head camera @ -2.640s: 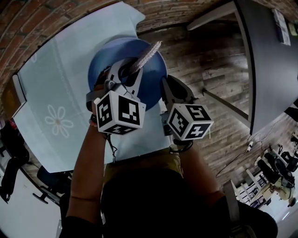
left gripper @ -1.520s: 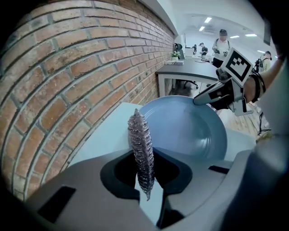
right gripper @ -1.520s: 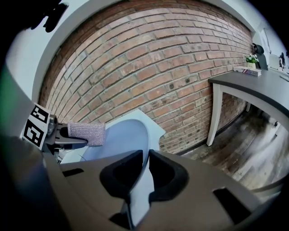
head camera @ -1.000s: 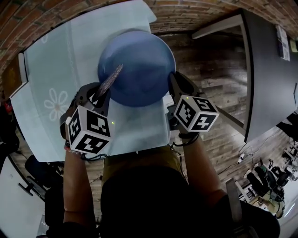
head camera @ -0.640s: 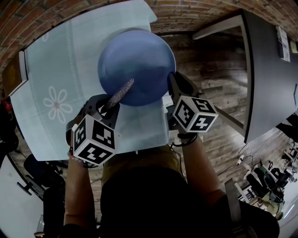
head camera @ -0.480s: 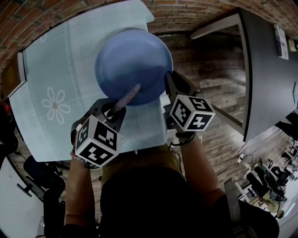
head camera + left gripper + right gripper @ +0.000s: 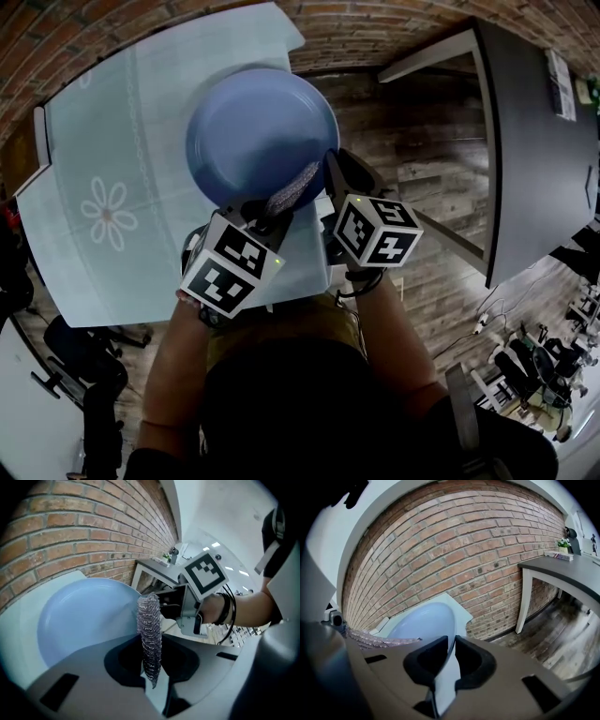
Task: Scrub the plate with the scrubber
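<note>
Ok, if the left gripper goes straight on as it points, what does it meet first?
The scrubber in the left gripper leads; it would probably press the blue plate near its rim, though depth is unclear.

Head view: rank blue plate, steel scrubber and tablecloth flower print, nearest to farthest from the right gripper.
1. blue plate: rim held in the right gripper.
2. steel scrubber: just left, in the left gripper.
3. flower print: far left on the tablecloth.
</note>
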Demonstrator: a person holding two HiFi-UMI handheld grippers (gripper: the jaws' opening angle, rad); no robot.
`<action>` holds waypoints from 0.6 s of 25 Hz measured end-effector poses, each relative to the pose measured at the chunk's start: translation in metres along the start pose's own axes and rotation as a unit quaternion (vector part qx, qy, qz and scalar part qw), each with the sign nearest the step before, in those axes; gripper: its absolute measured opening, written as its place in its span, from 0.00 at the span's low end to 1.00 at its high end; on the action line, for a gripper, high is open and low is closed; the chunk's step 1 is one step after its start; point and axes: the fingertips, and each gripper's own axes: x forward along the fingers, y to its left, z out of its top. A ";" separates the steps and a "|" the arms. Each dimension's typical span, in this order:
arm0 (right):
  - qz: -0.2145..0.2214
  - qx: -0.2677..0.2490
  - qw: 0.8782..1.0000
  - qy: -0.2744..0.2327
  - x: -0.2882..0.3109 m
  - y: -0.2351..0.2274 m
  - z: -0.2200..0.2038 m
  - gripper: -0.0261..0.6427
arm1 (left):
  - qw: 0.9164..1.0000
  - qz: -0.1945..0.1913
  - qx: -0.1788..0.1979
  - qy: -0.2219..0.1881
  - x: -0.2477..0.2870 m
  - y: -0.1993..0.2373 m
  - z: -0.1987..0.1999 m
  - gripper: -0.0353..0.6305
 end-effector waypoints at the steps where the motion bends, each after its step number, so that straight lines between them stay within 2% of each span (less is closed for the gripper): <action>1: -0.001 0.002 1.000 -0.001 -0.001 -0.001 0.000 0.14 | 1.000 0.002 -0.013 -0.009 0.002 0.002 0.005 0.16; 3: -0.004 0.003 1.000 -0.002 -0.002 -0.001 -0.001 0.14 | 0.999 0.011 -0.025 -0.021 0.005 0.006 0.012 0.16; 9: -0.006 -0.008 1.000 0.002 -0.001 0.001 -0.001 0.14 | 0.998 0.046 -0.023 -0.035 0.016 0.016 0.031 0.16; 15: -0.005 -0.022 1.000 0.011 -0.003 0.001 -0.002 0.14 | 0.996 0.083 -0.005 -0.035 0.025 0.036 0.046 0.16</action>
